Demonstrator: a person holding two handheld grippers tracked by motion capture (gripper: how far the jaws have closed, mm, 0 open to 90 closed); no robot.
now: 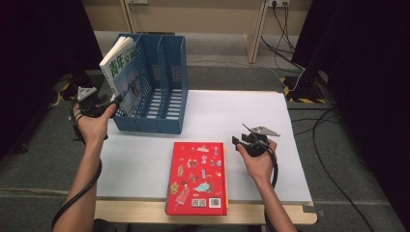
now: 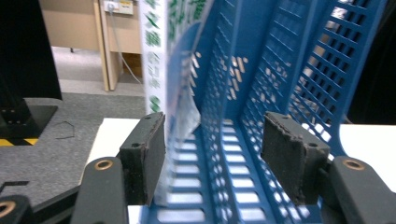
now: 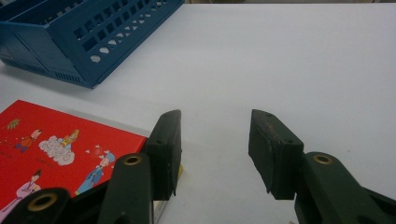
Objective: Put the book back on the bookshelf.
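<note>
A blue mesh file rack (image 1: pixel 167 87) with several slots stands at the table's back left. A white book with green characters (image 1: pixel 121 70) leans upright in its leftmost slot. My left gripper (image 1: pixel 115 101) is at that slot's near end. In the left gripper view its jaws (image 2: pixel 217 135) stand open, with the book's lower corner (image 2: pixel 180 126) and the rack's divider (image 2: pixel 299 56) between them, the book close beside the left pad. A red picture book (image 1: pixel 198 176) lies flat at the table's front. My right gripper (image 1: pixel 240 141) hovers open just right of it, its jaws (image 3: pixel 215 126) empty above the red book's corner (image 3: pixel 56 140).
The white table (image 1: pixel 232 111) is bare to the right of the rack (image 3: pixel 70 37). The red book overhangs the wooden front edge (image 1: pixel 270 213). Cables (image 1: pixel 290 67) run over the grey floor behind, and black curtains hang on both sides.
</note>
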